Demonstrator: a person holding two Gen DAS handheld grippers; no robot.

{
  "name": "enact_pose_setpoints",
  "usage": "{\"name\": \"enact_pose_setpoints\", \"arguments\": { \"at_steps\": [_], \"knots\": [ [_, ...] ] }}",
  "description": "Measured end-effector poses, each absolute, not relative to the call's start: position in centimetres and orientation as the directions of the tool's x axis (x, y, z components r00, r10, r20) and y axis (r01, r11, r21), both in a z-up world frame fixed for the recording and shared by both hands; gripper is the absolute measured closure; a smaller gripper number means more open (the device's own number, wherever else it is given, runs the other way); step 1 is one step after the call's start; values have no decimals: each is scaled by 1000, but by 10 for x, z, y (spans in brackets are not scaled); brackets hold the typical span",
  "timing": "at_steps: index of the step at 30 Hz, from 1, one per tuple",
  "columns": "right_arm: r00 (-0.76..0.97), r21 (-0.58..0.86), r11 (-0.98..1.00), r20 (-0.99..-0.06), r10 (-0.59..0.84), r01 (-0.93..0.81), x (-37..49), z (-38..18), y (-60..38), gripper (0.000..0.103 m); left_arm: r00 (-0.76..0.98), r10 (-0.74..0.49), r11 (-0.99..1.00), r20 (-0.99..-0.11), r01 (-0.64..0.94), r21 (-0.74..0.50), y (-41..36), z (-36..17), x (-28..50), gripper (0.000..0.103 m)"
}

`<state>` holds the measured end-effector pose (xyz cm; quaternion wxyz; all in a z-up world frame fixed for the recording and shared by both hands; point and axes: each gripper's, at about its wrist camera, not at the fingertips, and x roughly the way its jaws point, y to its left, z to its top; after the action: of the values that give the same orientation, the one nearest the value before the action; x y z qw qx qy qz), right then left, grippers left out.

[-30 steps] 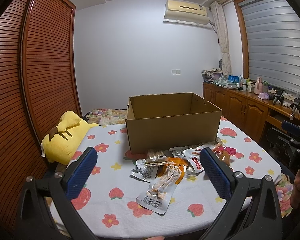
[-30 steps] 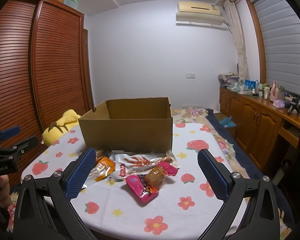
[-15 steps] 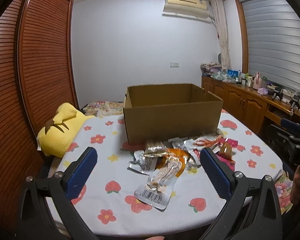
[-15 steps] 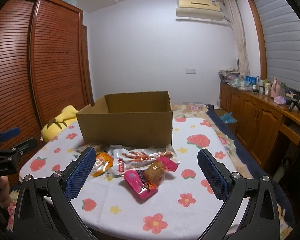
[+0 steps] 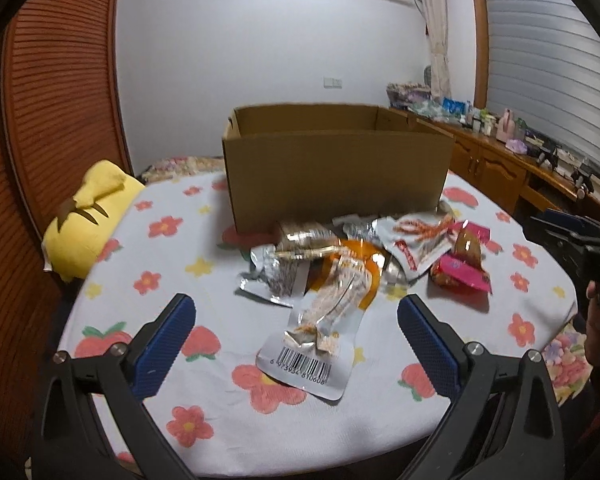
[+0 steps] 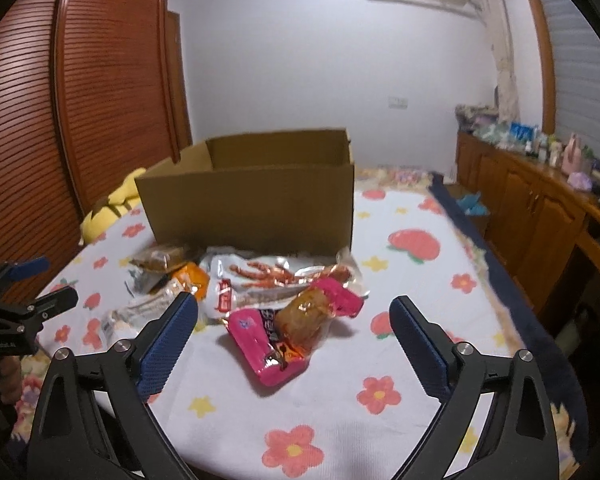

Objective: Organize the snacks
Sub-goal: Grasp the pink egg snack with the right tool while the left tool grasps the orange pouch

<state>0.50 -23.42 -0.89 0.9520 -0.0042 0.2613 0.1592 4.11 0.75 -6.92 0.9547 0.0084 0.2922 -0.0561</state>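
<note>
Nothing packed yet, as far as the views show: the cardboard box (image 5: 336, 168) stands open-topped in the middle of the bench (image 5: 220, 412), and what shows of its inside looks bare, though its floor is hidden behind the near wall. Every snack in view lies outside it, heaped on the flowered cloth against the box's near side, towards the bench's near edge. So the whole sorting job looks to be ahead.

Left tongs (image 5: 296, 344) spread wide, nothing between the blue ribbed pads, hanging over the near edge with the long clear pouch (image 5: 324, 332) just ahead. That pouch is flat, glossy film with a barcode at its near end, lying over an orange packet (image 5: 364, 264). Beside it, a crinkled silver foil packet (image 5: 272, 276), shiny and creased.

Right tongs (image 6: 294, 340) are open too. Their jaws have just been closing a touch, nothing pressed between the pads. The pink wrapper (image 6: 272, 348) lies ahead between them, untouched, slick plastic with a lumpy brown snack (image 6: 304, 316) resting on it. Behind it sits a white pouch (image 6: 260, 280) printed with chicken feet, flat and wrinkled.

Slippery films, all of them; I'd judge they will slide and buckle under a pinch. The box is plain stiff corrugated card.
</note>
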Motion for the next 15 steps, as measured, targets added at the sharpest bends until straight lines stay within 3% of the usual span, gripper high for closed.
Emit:
{"name": "enact_pose_setpoints", "arguments": {
  "at_steps": [15],
  "knots": [
    [647,212,935,-677,350,-283,74,-55,-237,16,727,-214,965,-652,260,-27,-8,-88,78,16]
  ]
}}
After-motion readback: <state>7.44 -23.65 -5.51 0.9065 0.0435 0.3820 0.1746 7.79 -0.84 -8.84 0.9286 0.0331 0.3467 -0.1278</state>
